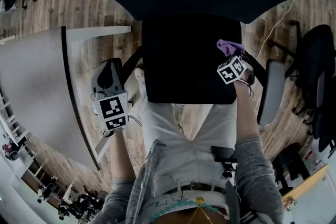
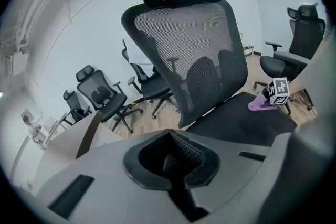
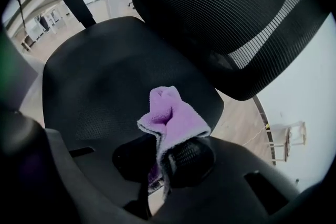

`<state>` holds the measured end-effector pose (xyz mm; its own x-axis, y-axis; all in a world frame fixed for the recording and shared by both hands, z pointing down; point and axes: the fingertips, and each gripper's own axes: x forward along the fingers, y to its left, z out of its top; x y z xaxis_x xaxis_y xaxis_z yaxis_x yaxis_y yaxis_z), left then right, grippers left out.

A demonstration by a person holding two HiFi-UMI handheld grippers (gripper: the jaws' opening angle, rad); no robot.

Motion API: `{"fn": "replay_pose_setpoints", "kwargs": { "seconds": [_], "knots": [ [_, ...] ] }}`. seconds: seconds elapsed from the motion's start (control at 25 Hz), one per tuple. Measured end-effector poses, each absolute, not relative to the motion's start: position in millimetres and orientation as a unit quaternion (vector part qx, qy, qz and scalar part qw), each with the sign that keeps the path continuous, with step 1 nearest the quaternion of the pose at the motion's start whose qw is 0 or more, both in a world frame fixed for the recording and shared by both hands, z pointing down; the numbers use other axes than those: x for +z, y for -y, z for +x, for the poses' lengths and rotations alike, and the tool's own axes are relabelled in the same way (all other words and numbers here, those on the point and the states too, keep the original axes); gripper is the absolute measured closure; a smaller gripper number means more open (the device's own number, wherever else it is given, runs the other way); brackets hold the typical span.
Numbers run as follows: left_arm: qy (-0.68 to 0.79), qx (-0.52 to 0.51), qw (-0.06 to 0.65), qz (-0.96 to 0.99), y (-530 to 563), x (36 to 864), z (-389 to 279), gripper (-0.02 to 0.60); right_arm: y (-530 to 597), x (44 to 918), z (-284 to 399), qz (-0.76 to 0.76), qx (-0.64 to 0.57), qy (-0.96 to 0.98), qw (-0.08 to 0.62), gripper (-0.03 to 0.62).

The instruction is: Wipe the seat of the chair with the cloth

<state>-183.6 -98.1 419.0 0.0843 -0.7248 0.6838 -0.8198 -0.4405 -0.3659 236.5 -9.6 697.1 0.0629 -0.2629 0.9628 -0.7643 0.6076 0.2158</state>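
Purple cloth (image 3: 170, 118) is the thing to watch here. The right tool (image 3: 160, 159) has its jaws clamped on one bunched end, and the rest pokes out ahead as a loose fold. It's at the right-rear corner of the black seat (image 1: 184, 60), close under the mesh backrest (image 3: 220, 18). From the left gripper view it looks like it's touching the seat fabric, but tbh can't be 100% sure. The left tool (image 2: 170, 157) has its jaws together w/ nothing in them, hanging off the seat's left side, well apart from the cloth.

Imo the step in hand is the wipe itself, and nearly the whole seat looks left to cover. Tips for doing it well:

- Tip the right tool down so the fold lies flat on the seat. Only the tip touching = tiny contact patch, lots of wasted passes.
- Go in overlapping strips, back to front, working from the right edge across to the left.
- Light pressure. There's not much cloth in the jaws, and the seat fabric prob drags, so it could get tugged out.
- Keep the hard jaw tips off the fabric, cloth only.
- The right armrest (image 1: 270, 92) is just beside the tool, so watch for bumps on the outer strip.
- The chair prob swivels, so bracing the seat's left edge w/ the left tool might help.
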Motion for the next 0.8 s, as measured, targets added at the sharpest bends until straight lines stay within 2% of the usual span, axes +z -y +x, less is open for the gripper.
{"fn": "replay_pose_setpoints", "kwargs": {
  "seconds": [0.56, 0.8],
  "knots": [
    [0.523, 0.405, 0.074, 0.746, 98.6, 419.4, -184.1, 0.58, 9.4, 701.1, 238.2, 0.427, 0.215, 0.641, 0.601, 0.546],
    [0.519, 0.415, 0.068, 0.744, 96.9, 425.2, -182.7, 0.58, 11.3, 668.9, 212.2, 0.465, 0.201, 0.676, 0.536, 0.546]
  ]
}}
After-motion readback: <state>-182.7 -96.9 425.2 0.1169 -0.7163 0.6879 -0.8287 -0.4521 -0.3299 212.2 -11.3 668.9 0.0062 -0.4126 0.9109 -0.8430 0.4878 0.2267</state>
